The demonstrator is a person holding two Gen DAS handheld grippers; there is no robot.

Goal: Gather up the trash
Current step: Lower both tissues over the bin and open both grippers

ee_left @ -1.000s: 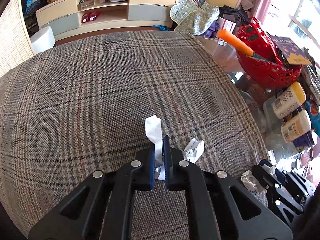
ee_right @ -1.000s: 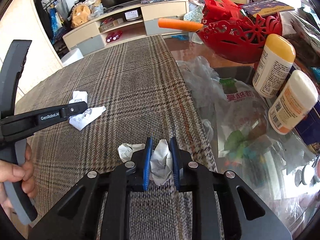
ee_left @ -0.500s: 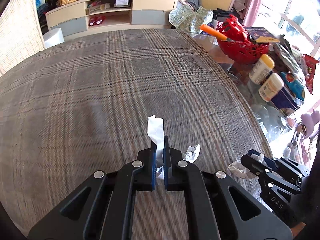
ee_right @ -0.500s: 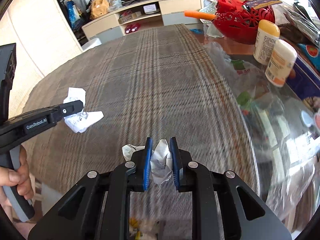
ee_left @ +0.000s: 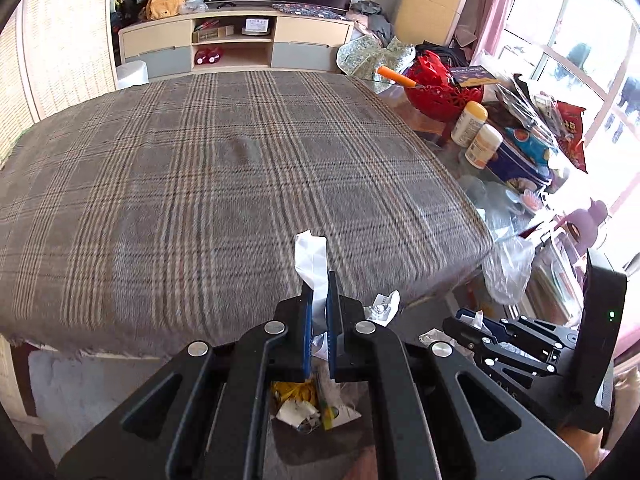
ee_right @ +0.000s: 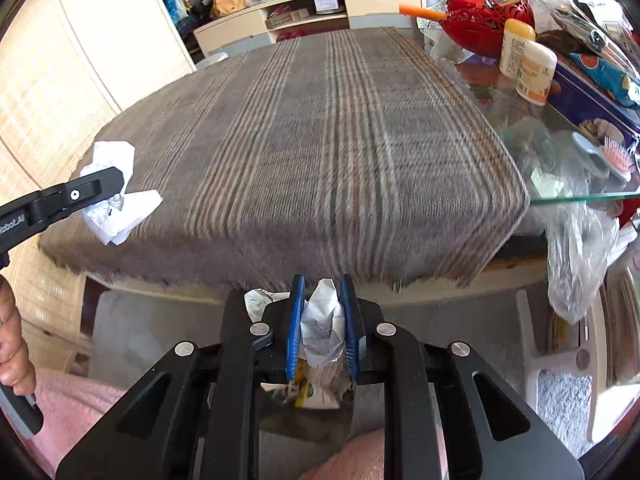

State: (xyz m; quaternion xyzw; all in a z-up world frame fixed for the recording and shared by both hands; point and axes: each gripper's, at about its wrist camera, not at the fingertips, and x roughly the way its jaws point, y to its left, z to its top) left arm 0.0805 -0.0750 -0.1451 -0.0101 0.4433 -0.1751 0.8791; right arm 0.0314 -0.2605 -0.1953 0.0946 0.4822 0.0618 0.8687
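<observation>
My left gripper is shut on a crumpled white paper scrap that sticks up between its blue pads. It hangs past the table's near edge, above a trash bin with wrappers inside. My right gripper is shut on a crumpled white paper wad, also off the table edge, above the trash bin. The right gripper shows in the left wrist view at the lower right. The left gripper and its paper show at the left of the right wrist view.
The table wears a brown plaid cloth. Its bare glass part holds a red basket, two lotion bottles, a blue tin and bags. A clear plastic bag hangs off the glass edge. A white stool stands below.
Both grippers have pulled back off the table with their paper, from above the cloth to beyond its near edge. The trash bin has come into view under them.
</observation>
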